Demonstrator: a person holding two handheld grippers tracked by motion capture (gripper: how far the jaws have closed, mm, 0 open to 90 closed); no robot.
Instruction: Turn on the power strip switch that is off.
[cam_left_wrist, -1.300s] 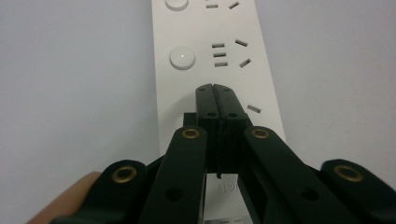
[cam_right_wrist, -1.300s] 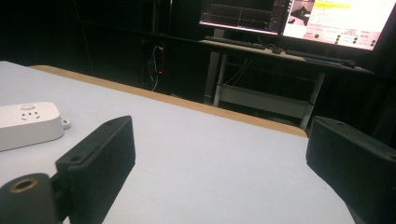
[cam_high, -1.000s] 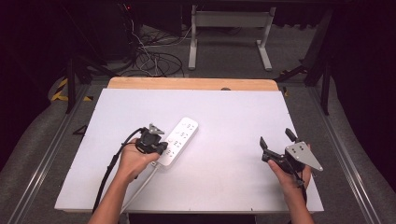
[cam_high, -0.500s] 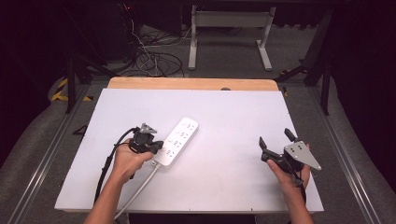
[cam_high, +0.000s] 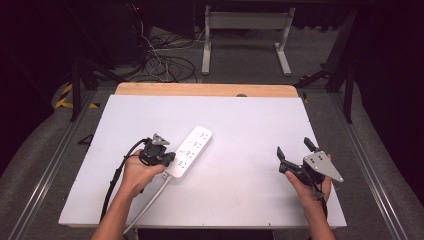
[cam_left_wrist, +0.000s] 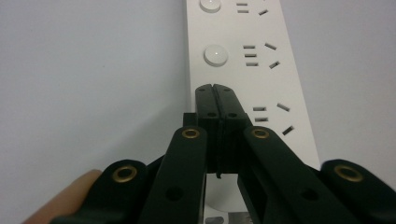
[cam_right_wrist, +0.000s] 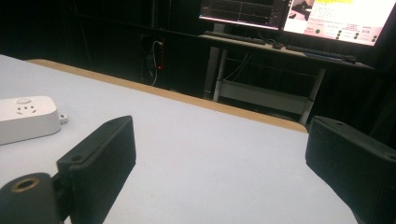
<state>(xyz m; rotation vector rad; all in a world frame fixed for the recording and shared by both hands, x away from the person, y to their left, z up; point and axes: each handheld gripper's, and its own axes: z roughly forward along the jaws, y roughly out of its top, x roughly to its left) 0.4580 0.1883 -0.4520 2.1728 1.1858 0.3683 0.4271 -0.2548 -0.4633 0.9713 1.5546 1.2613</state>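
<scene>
A white power strip (cam_high: 189, 152) lies diagonally on the pale table (cam_high: 250, 125), left of centre, its grey cord (cam_high: 150, 200) running off toward the near edge. The left gripper (cam_high: 167, 159) sits at the strip's near end, held in the person's left hand (cam_high: 137, 172); in the left gripper view its jaws are pressed together with nothing between them, the tips over the strip's face (cam_left_wrist: 252, 60) just short of a round button (cam_left_wrist: 215, 55). The right gripper (cam_high: 295, 150) hangs well apart near the table's right edge — its jaws stand wide apart and empty, and its own view catches the strip's far end (cam_right_wrist: 28, 116) at the left.
</scene>
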